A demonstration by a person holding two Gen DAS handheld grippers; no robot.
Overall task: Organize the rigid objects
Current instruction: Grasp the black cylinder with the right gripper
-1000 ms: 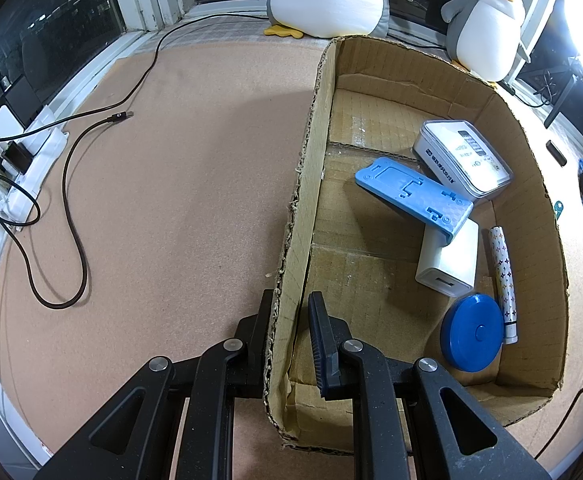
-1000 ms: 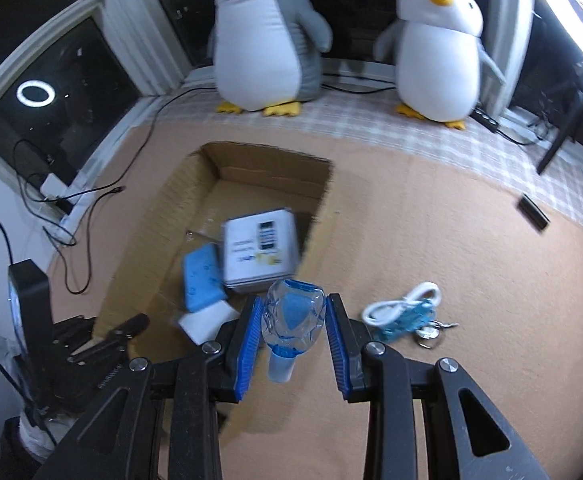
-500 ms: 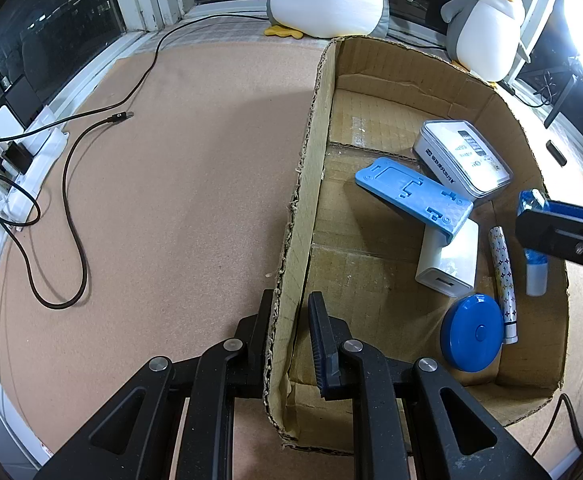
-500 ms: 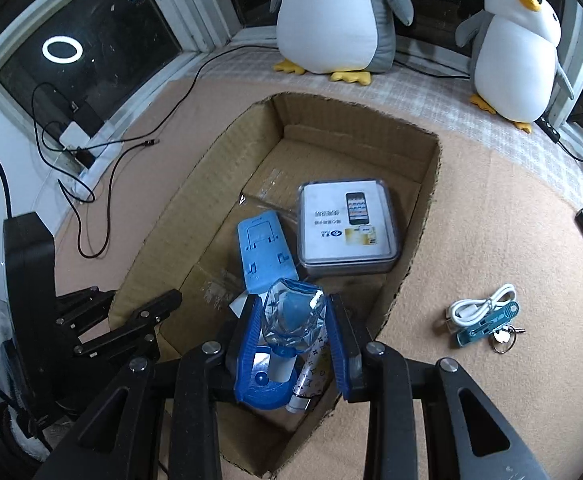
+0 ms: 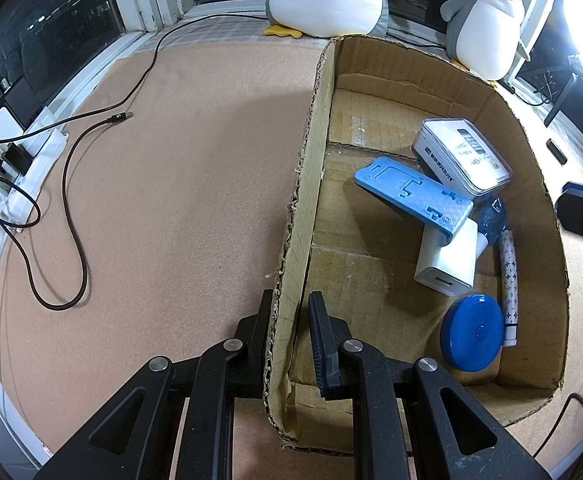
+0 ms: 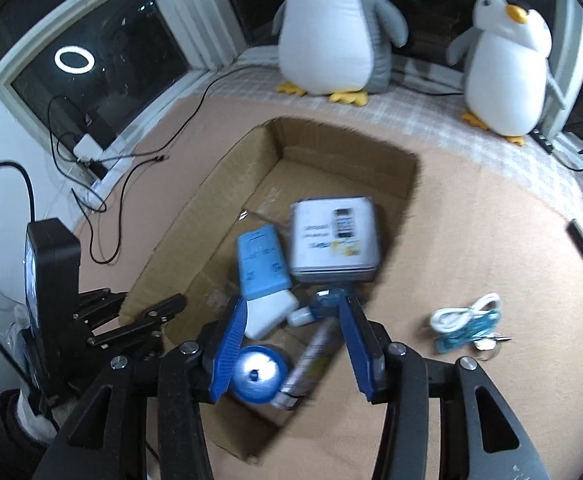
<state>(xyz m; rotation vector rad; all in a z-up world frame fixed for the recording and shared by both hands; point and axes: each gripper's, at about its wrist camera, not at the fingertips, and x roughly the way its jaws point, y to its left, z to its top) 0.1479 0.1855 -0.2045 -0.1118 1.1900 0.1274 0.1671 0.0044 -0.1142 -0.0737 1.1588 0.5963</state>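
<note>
An open cardboard box (image 5: 303,200) stands on the tan mat. My left gripper (image 5: 289,304) is shut on its near-left wall. Inside lie a tin case (image 5: 463,156), a blue phone stand (image 5: 411,196), a white charger (image 5: 447,260), a blue round disc (image 5: 471,332) and a patterned tube (image 5: 507,272). A small clear blue bottle (image 5: 493,220) rests among them, beside the charger. My right gripper (image 6: 291,304) hovers over the box's right side with its jaws opening. The bottle (image 6: 323,304) lies below them, free of the pads.
Two plush penguins (image 6: 335,28) (image 6: 507,60) sit by the window. Black cables (image 5: 71,220) and a power strip (image 5: 19,160) lie at the left. Right of the box are a white cable with keys (image 6: 467,320) and a small black item (image 6: 579,236).
My right gripper carried the bottle from the mat over the box, opened and let it go; the bottle now lies inside. The left gripper kept its hold on the wall.
</note>
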